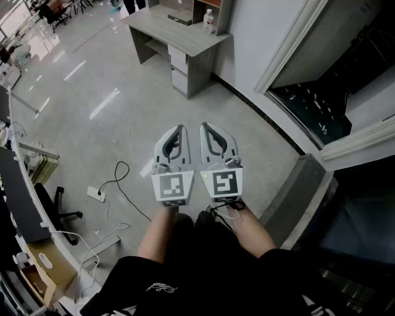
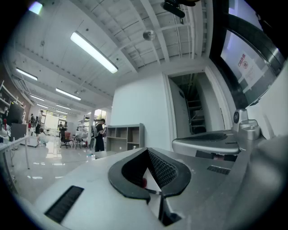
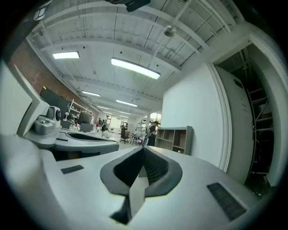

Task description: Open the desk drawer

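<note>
A grey desk point(image 1: 162, 26) stands far ahead at the top of the head view, with its stack of drawers point(image 1: 178, 66) under the right end. Both grippers are held side by side at mid-picture, well short of the desk and over bare floor. My left gripper point(image 1: 179, 129) is shut with nothing between its jaws; in the left gripper view its tips point(image 2: 147, 150) meet. My right gripper point(image 1: 203, 126) is shut and empty too, and its tips point(image 3: 143, 148) touch in the right gripper view.
A water bottle point(image 1: 208, 21) and a shelf unit point(image 1: 210, 7) sit on the desk. A power strip with cables point(image 1: 96, 194) lies on the floor at left, near an office chair point(image 1: 55, 213). A dark doorway with stairs point(image 1: 321, 99) opens at right.
</note>
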`<act>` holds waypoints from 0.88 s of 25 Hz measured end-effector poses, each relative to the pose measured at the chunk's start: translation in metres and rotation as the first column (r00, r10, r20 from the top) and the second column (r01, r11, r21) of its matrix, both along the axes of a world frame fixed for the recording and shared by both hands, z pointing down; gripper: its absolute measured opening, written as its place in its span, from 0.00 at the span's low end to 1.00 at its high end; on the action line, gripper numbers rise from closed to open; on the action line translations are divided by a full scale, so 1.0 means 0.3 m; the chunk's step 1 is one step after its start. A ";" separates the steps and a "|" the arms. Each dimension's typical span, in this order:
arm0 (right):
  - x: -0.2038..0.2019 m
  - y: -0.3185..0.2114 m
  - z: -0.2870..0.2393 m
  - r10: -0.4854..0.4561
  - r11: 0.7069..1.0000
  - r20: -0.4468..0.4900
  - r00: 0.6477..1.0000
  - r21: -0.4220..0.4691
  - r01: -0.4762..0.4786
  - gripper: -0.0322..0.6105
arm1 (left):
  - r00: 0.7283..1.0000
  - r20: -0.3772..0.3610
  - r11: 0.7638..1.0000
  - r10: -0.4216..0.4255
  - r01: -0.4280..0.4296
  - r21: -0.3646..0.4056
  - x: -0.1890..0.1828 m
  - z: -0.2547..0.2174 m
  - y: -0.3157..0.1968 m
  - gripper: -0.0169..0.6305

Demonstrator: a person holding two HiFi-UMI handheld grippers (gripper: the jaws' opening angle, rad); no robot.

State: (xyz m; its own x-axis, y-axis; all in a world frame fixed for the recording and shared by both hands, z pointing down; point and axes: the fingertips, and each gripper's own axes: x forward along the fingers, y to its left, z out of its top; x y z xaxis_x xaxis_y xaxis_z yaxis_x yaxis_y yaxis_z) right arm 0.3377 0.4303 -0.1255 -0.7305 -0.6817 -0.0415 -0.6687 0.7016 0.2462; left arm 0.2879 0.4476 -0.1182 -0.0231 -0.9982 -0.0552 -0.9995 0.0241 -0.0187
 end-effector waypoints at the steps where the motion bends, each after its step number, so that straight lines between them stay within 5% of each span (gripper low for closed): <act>1: -0.003 0.005 -0.001 0.001 1.000 0.001 1.000 0.000 -0.001 0.06 | 1.000 0.001 1.000 0.000 0.000 -0.002 -0.003 0.000 0.007 0.03; 22: -0.146 0.116 0.027 0.030 0.999 0.005 1.000 -0.023 -0.030 0.06 | 0.998 -0.011 0.997 0.060 -0.060 -0.038 -0.125 0.060 0.098 0.03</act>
State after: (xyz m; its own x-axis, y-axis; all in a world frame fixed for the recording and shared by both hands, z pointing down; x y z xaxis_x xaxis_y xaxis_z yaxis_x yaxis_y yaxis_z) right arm 0.2939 0.4650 -0.1173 -0.7096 -0.7040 -0.0292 -0.6906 0.6867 0.2270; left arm 0.2503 0.4770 -0.1003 0.0366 -0.9992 -0.0169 -0.9993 -0.0364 -0.0084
